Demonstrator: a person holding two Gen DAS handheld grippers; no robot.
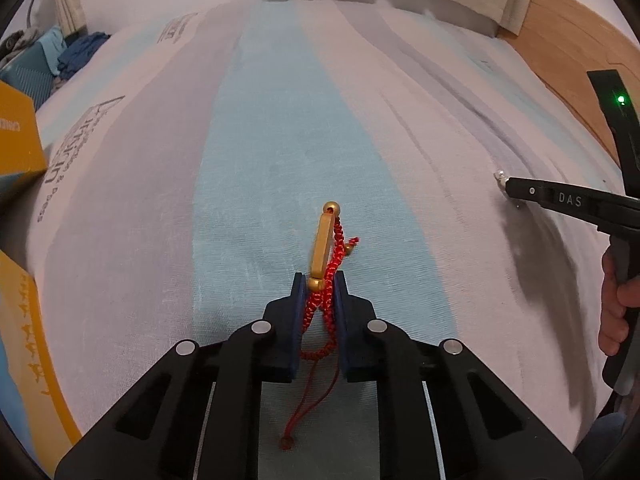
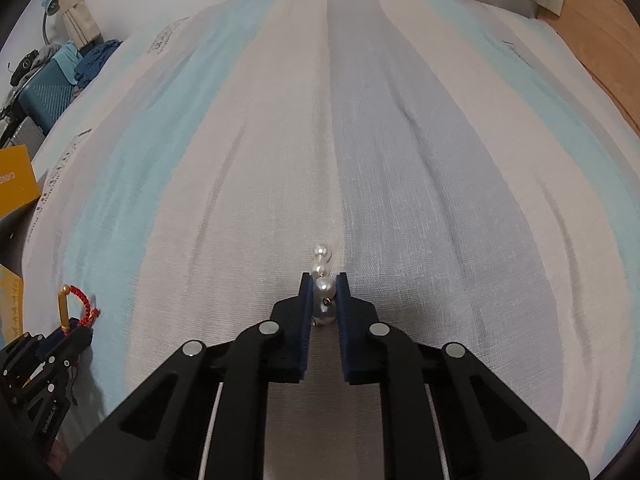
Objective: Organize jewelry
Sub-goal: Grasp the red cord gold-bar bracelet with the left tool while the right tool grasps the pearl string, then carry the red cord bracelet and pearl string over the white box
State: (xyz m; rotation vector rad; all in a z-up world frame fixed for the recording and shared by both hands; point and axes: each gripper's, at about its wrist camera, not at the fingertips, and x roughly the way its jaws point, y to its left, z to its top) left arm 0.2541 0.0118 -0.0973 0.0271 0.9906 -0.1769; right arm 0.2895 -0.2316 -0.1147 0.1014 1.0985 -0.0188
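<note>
Both claws are loaded over the bed (image 2: 280,140).
Your left claw (image 1: 320,292) clamps the red bracelet (image 1: 326,256); your right claw (image 2: 323,292) pinches the pearl strand (image 2: 323,276), keeping both untangled.

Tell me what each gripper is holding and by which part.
Left gripper pinches the red braided cord bracelet with gold bar by its cord. Right gripper clamps the white pearl strand across its beads.

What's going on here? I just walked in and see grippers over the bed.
A person is sorting jewelry with two handheld grippers over a striped bedsheet. The left gripper is shut on a red cord bracelet with a gold bar. The right gripper is shut on a pearl piece. A yellow box sits at the left edge.
</note>
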